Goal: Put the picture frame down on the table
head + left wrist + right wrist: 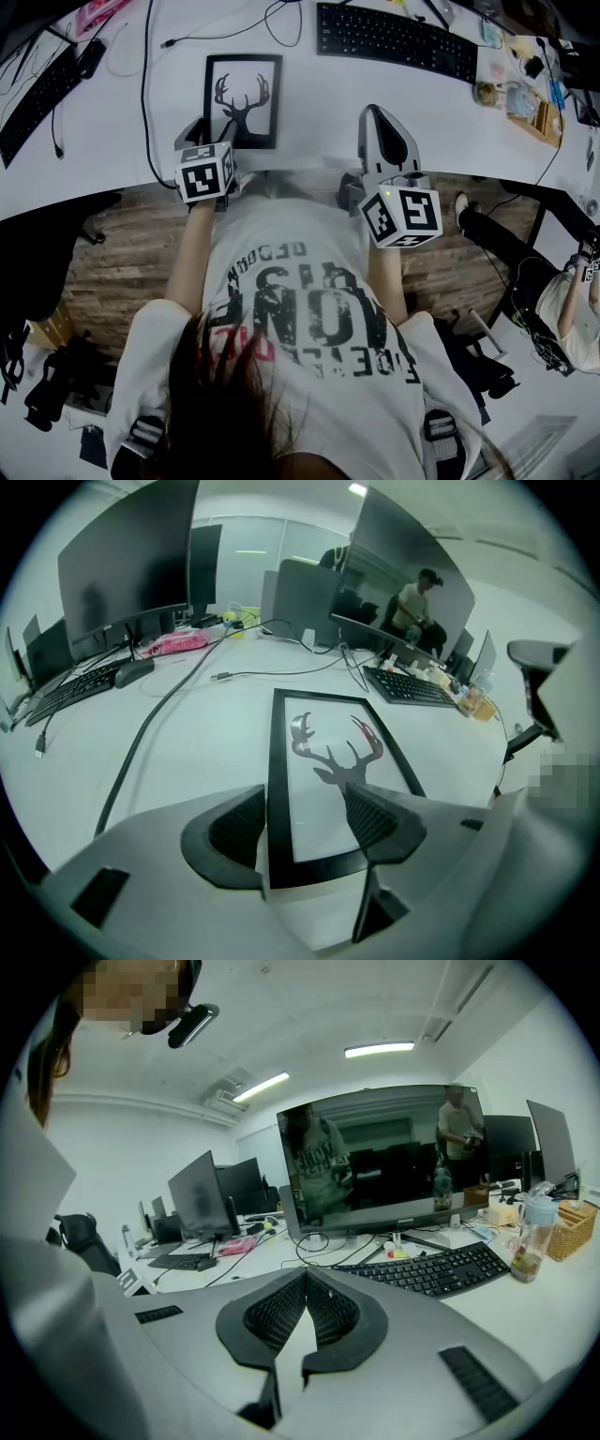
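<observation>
Head view: picture frame lies flat on the white table, with the left gripper at its near-left corner and the right gripper off to the side, clear of it, below the keyboard. Left gripper view: jaws spread, one outside the picture frame's left rail, the other over the glass; pad contact looks unlikely, can't confirm. Right gripper view: jaws pressed together, nothing between, monitor ahead.
</observation>
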The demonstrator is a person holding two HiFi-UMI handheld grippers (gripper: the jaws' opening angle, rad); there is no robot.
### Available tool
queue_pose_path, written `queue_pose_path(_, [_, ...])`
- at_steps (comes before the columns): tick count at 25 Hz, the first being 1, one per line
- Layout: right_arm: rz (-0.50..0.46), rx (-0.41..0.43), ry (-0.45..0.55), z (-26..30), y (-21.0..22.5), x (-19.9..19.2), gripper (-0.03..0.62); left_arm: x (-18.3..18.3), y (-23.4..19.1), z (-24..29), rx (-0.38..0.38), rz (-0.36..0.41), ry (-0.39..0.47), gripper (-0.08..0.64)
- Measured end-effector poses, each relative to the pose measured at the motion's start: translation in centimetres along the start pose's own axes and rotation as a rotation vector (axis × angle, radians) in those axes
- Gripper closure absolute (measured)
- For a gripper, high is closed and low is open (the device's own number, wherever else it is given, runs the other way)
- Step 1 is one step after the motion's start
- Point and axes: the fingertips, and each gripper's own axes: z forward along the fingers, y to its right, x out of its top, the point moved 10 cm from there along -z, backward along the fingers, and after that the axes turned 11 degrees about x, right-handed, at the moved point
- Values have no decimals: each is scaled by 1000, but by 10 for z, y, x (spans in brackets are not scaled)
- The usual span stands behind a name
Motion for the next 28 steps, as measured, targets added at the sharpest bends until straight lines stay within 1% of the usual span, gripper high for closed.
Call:
queue_pose_path(10, [6,-37,17,-7,15,6,591,1,0,0,-2,-2,-5,293])
queue_pose_path(15, [-5,-34,31,-6,16,10,592,0,1,0,-1,-1,-4,293])
queue_pose_path(28, [-9,-23,28,-5,10,9,592,0,-1,0,-11,-6,-2,293])
